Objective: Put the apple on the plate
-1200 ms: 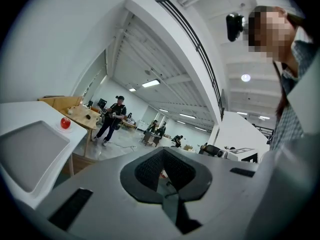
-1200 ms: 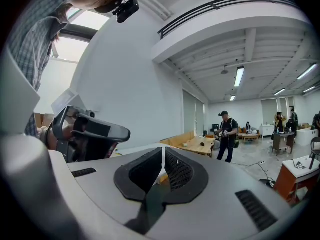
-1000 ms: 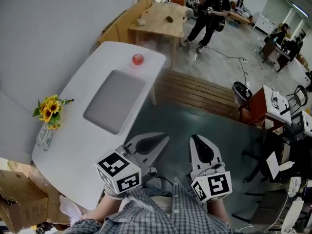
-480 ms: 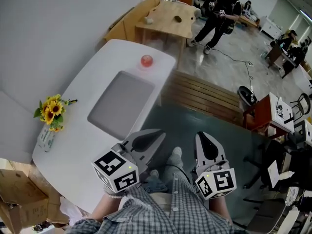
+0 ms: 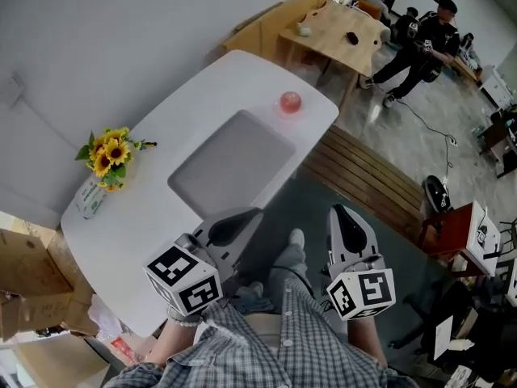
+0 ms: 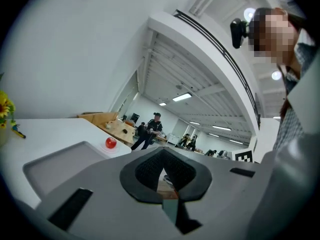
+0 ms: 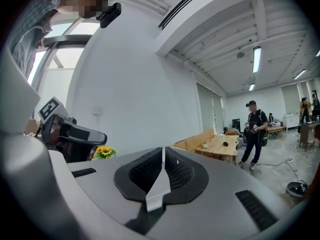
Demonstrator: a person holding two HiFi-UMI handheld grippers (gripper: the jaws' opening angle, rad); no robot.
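The apple seemingly sits on a barely visible plate.

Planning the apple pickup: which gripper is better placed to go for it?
Left. The left gripper hangs at the near edge of the white table; the right gripper is over the floor, farther from the apple. Both are shut and empty.

Head view stares steeply down, white table near left; both gripper views sit low, facing far, sharing the wooden table.
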